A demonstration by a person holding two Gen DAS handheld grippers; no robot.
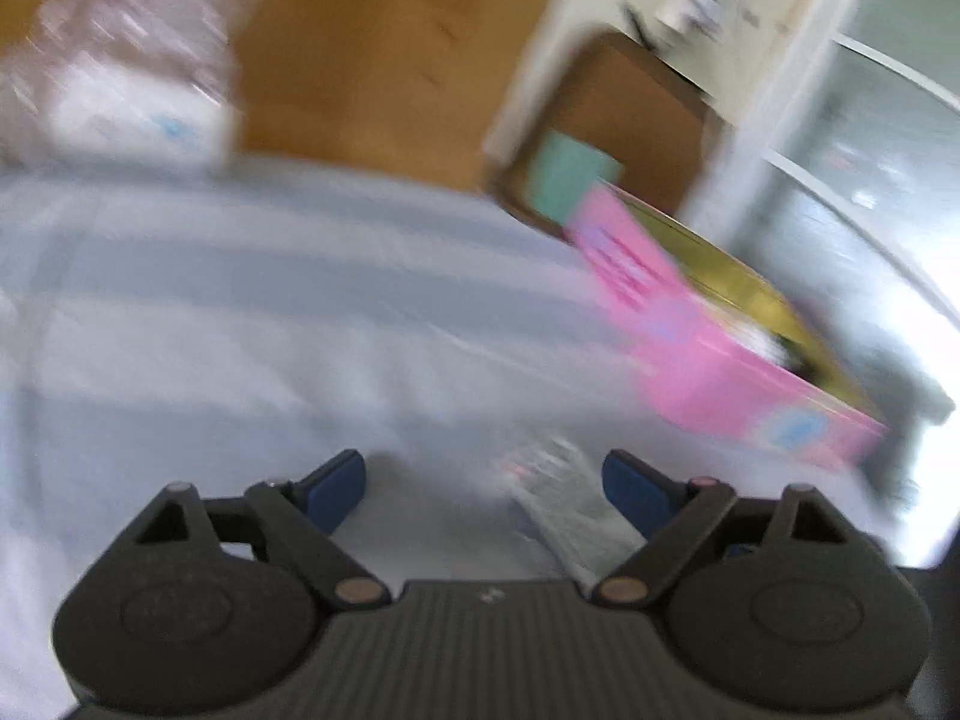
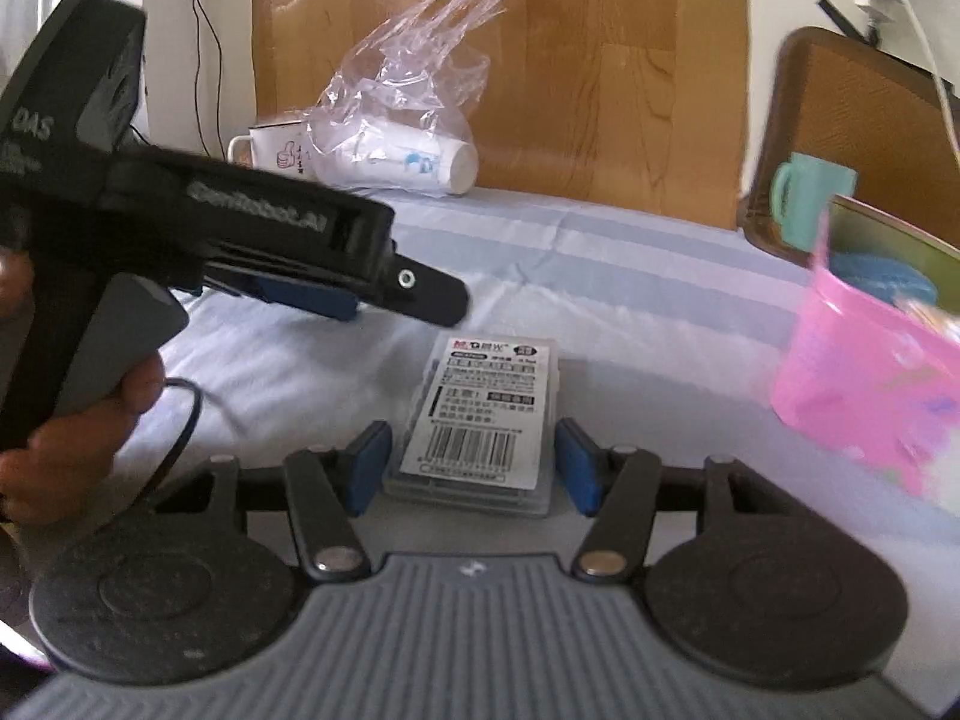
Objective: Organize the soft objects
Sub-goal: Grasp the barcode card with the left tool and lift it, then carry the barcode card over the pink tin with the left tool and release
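Note:
A clear plastic packet with a barcode label (image 2: 480,414) lies flat on the pale blue striped cloth (image 2: 630,276). My right gripper (image 2: 474,462) is open, its blue pads either side of the packet's near end without squeezing it. My left gripper (image 1: 480,480) is open and empty above the cloth; it also shows in the right wrist view (image 2: 396,294), hovering left of the packet. The packet appears blurred in the left wrist view (image 1: 564,510), near the right pad. A pink box (image 2: 870,384) with a blue soft item (image 2: 882,276) inside stands at the right.
A crumpled clear plastic bag (image 2: 408,90) over a white cup lying on its side (image 2: 420,168) and a white mug (image 2: 276,144) sit at the back. A teal mug (image 2: 810,198) stands by a brown chair back (image 2: 852,108). A wooden panel (image 2: 540,60) stands behind.

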